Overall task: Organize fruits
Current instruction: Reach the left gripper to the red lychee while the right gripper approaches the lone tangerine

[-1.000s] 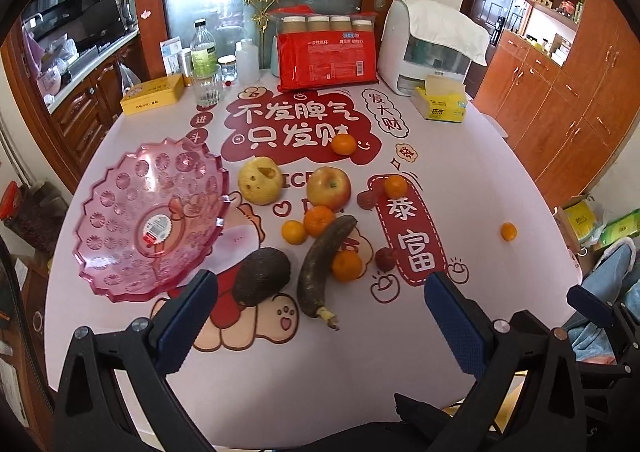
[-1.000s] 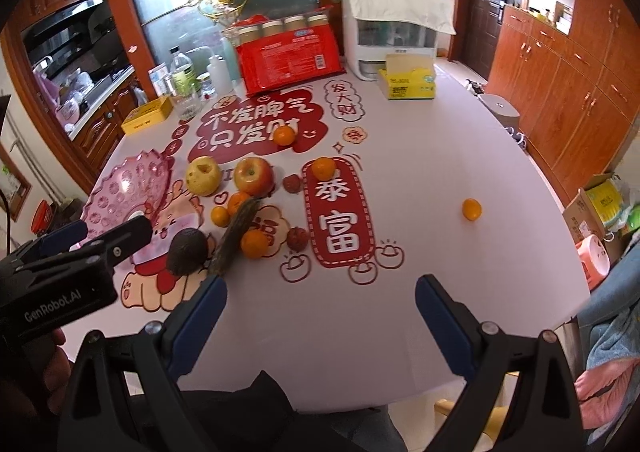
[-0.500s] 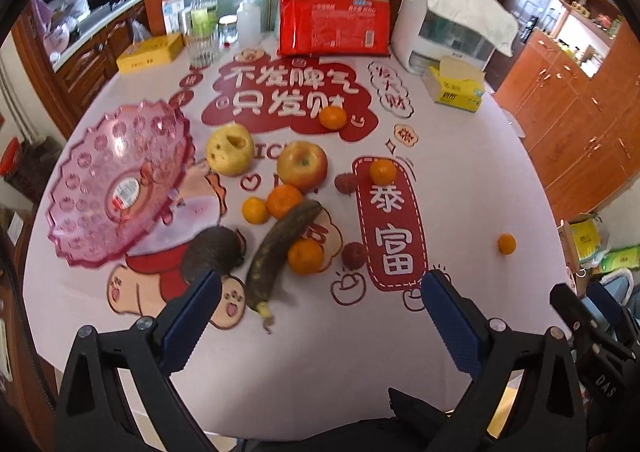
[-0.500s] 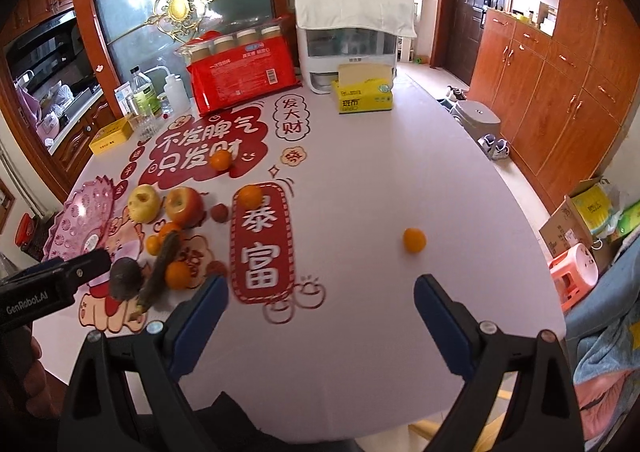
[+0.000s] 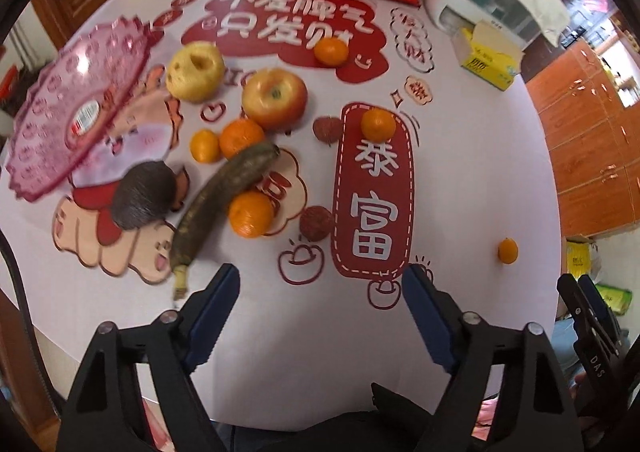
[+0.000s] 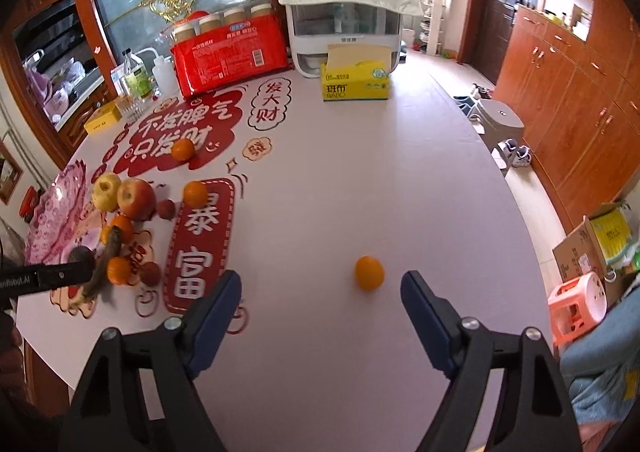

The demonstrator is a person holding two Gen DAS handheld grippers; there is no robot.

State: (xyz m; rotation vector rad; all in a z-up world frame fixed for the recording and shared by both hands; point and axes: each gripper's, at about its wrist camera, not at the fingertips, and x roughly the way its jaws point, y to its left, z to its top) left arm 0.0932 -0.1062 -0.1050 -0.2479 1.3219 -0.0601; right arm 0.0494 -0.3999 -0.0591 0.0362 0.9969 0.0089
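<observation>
Orange lone mandarin sits apart on the table, between your right tool's spread blue pads.
Your left tool gapes empty before the dark banana; scalloped pink bowl holds nothing.

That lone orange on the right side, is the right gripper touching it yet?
Apart. The right wrist view shows bare tablecloth between the lone orange and both fingertips of the open right gripper.
</observation>
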